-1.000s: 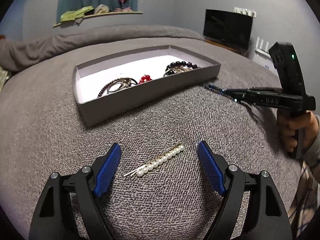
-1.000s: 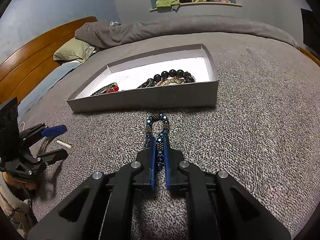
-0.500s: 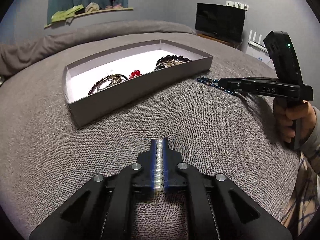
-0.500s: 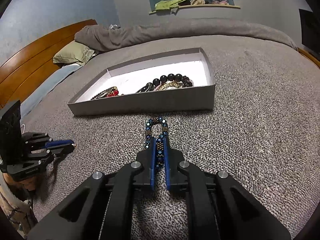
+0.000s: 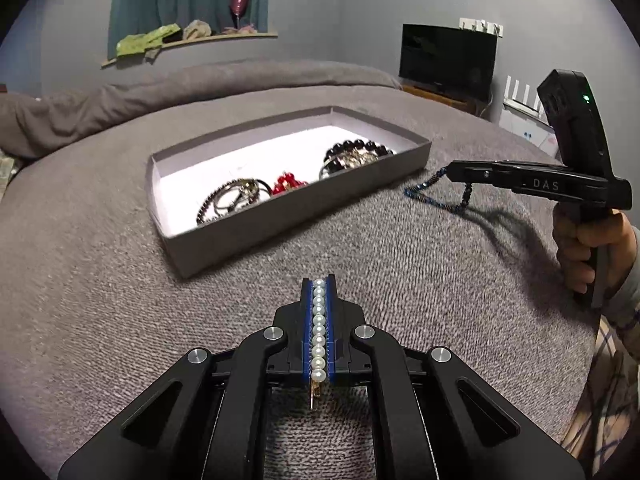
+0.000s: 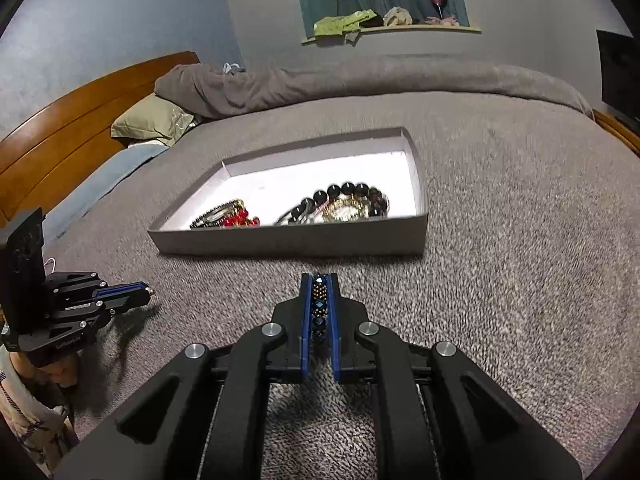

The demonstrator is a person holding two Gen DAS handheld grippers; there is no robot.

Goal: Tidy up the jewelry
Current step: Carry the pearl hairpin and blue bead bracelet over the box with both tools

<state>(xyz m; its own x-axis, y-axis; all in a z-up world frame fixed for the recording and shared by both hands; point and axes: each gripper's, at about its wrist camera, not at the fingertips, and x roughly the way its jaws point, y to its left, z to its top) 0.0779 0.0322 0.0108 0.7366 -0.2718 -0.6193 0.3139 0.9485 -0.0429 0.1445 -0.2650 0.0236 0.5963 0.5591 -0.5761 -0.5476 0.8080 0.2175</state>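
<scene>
Both loads are picked: the left gripper [image 5: 319, 330] clamps a pearl hair clip [image 5: 318, 328], the right gripper [image 6: 319, 312] a blue beaded bracelet [image 6: 319, 304], and each looks due for lifting over the near wall of the grey box [image 5: 288, 210].

Black tongs [image 5: 319, 332] (blue pads [image 5: 306, 328], silver screws [image 5: 271, 333]), "DAS" lettering.

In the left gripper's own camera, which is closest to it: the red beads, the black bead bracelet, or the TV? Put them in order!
From the left gripper:
1. Red beads, in the gray box, near its front wall.
2. Black bead bracelet, farther right in the box.
3. TV, by the far wall, right.
</scene>
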